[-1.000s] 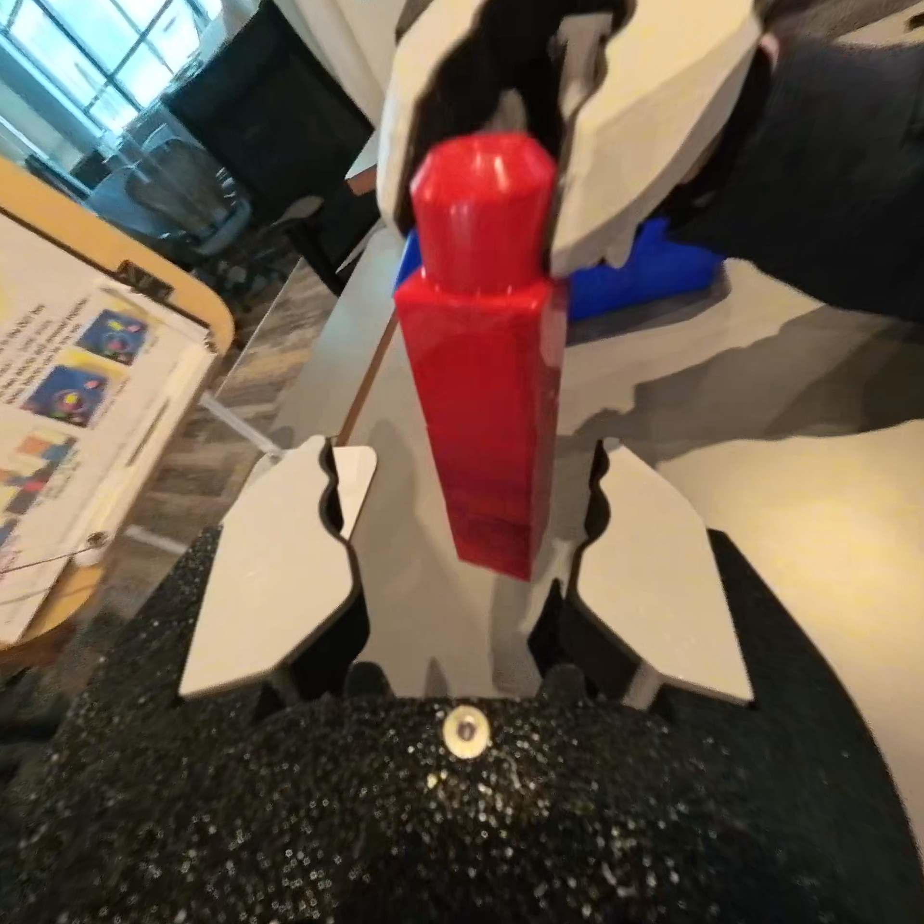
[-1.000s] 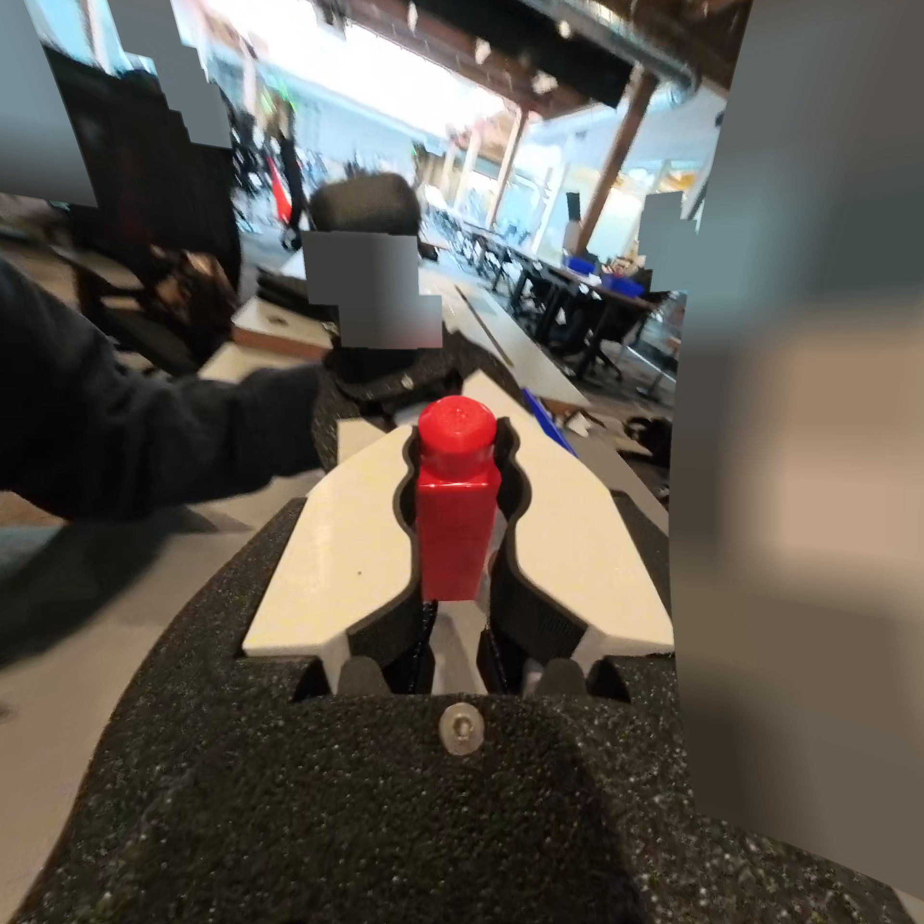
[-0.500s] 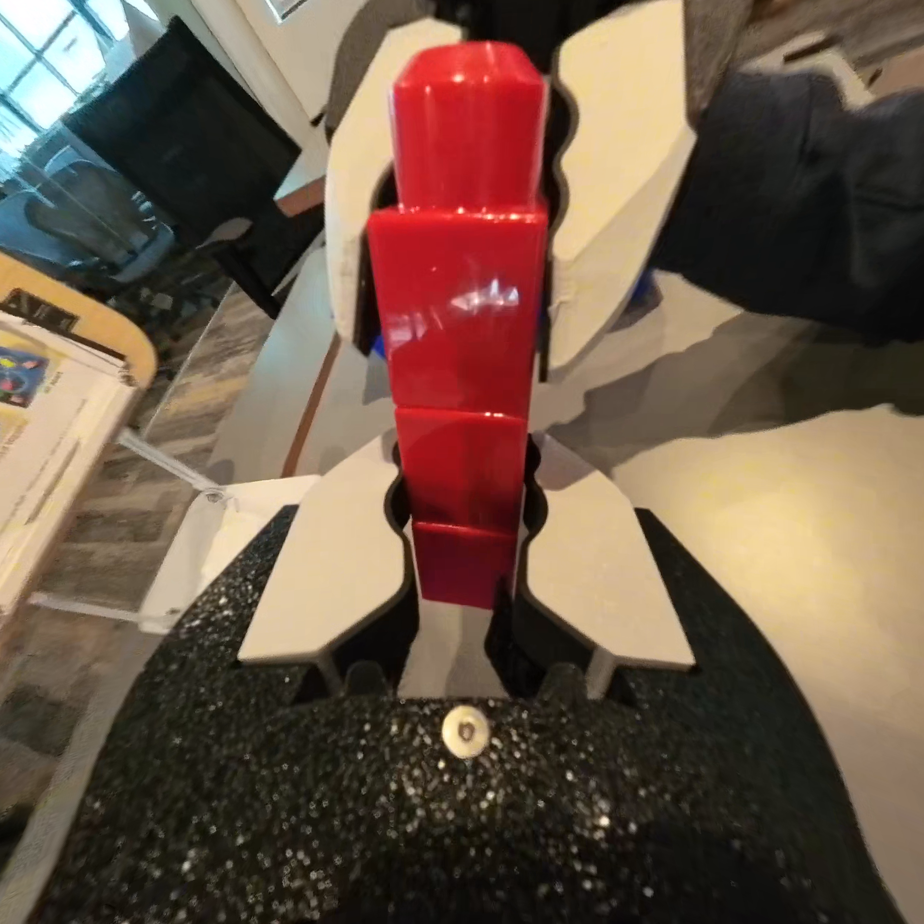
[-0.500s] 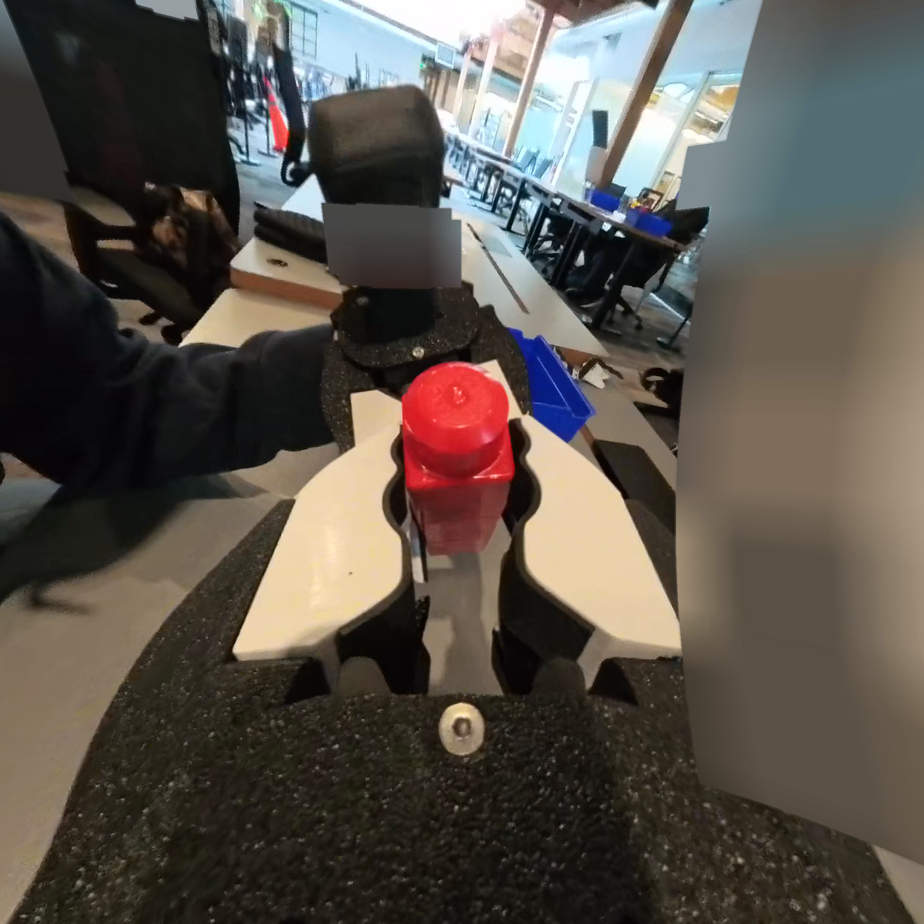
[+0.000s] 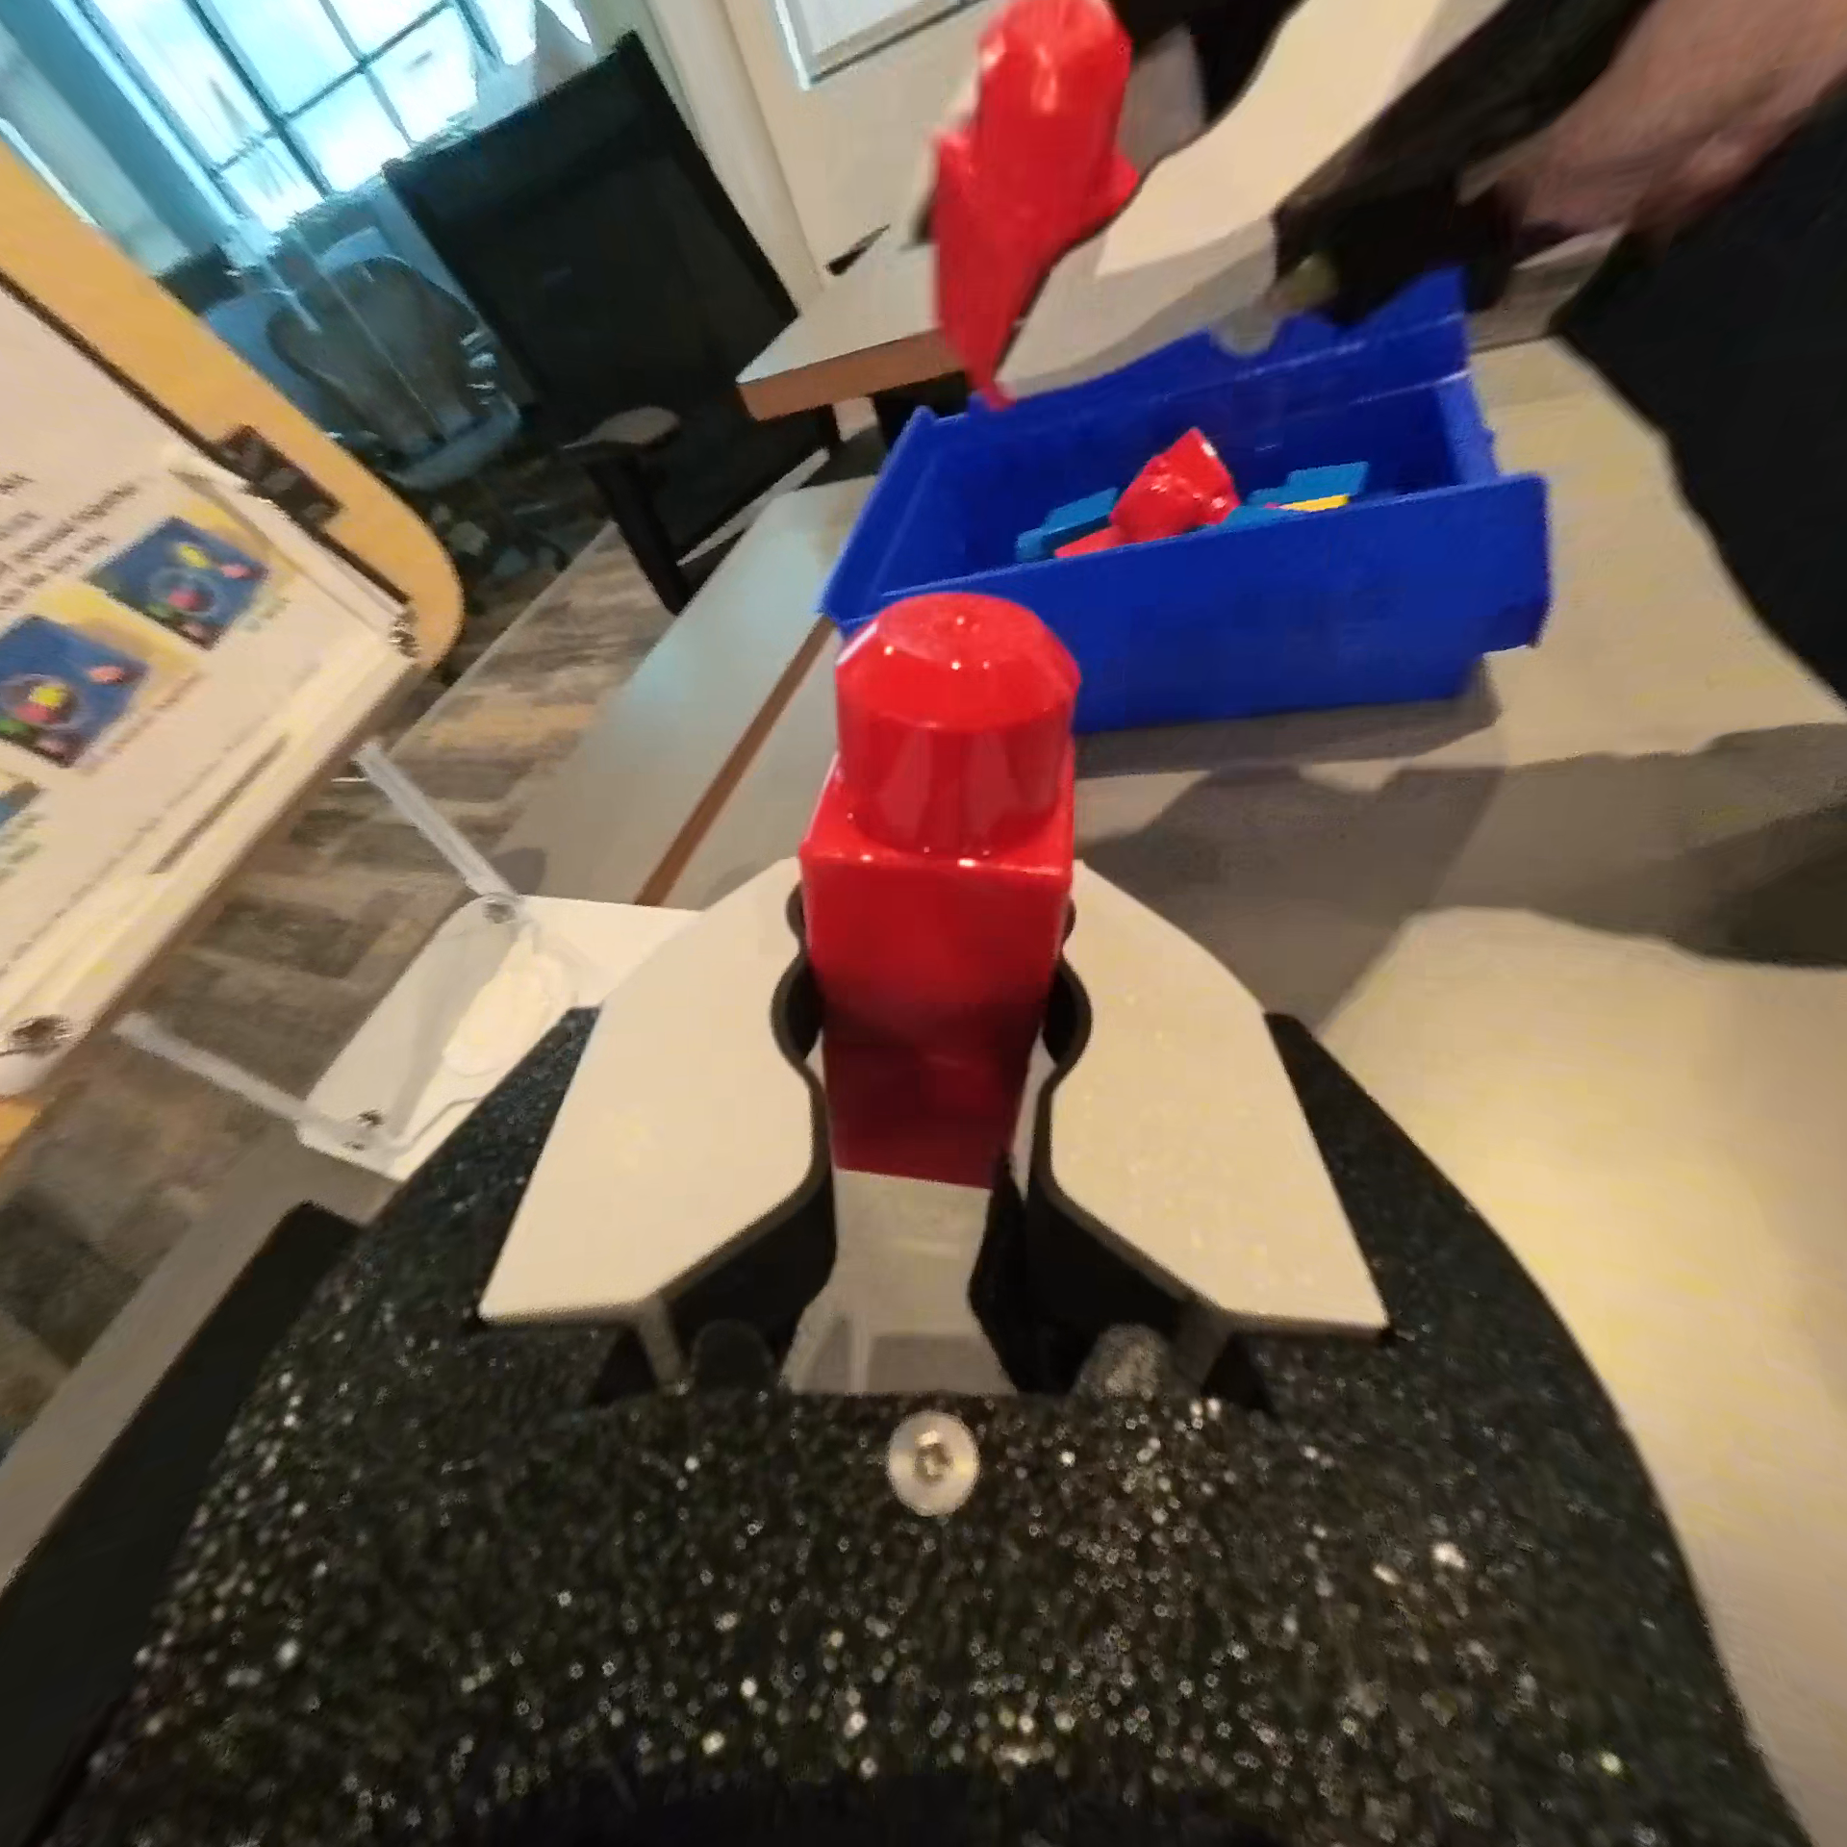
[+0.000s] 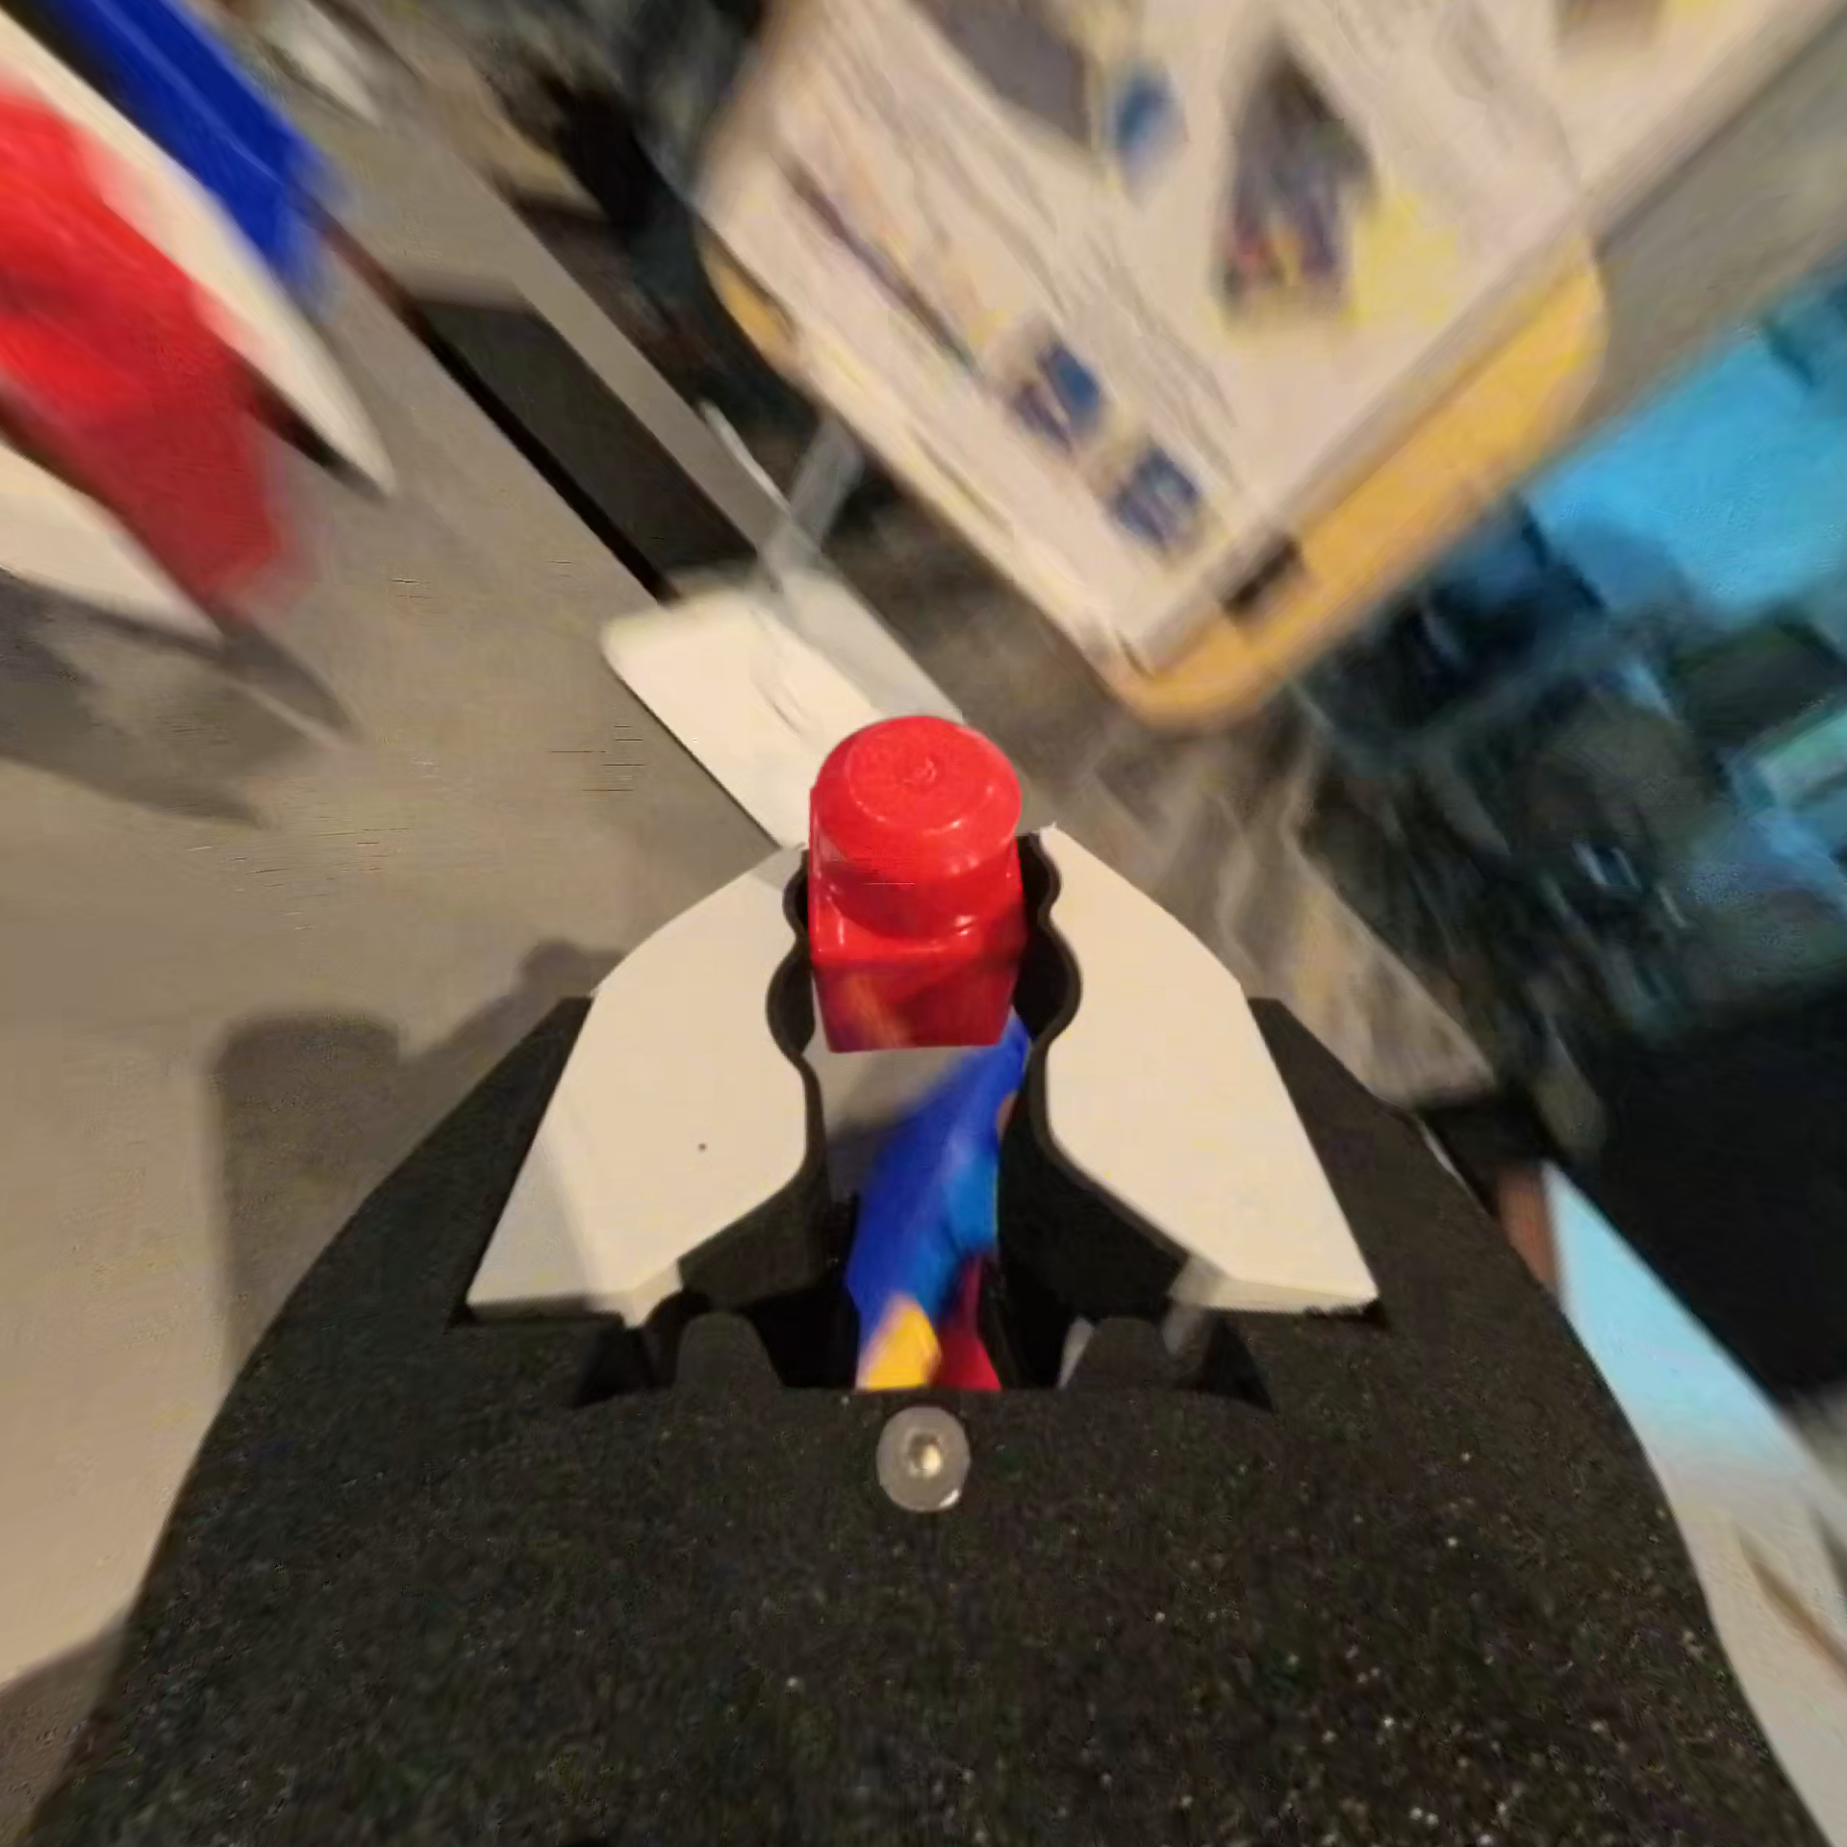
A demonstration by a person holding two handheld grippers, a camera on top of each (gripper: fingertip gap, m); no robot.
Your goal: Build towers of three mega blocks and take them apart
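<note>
My left gripper (image 5: 934,949) is shut on a short red mega block stack (image 5: 934,999), held upright above the grey table (image 5: 1549,1099); it looks like two blocks. My right gripper (image 6: 918,900) is shut on a single red block (image 6: 915,929). In the left wrist view that block (image 5: 1029,170) hangs tilted and apart from the stack, high above the blue bin (image 5: 1249,620). The right wrist view is heavily blurred; the left gripper's red stack (image 6: 130,400) shows at its upper left.
The blue bin holds several red, blue and yellow blocks (image 5: 1179,490); its blurred contents (image 6: 934,1179) show between my right fingers. A poster stand (image 5: 200,600) with a clear base (image 5: 470,1009) stands off the table's left edge. A dark sleeve (image 5: 1719,350) is at the right.
My left gripper closed on the lower part of the red tower. My right gripper pulled the top block off and swung it up and away over the blue bin.
</note>
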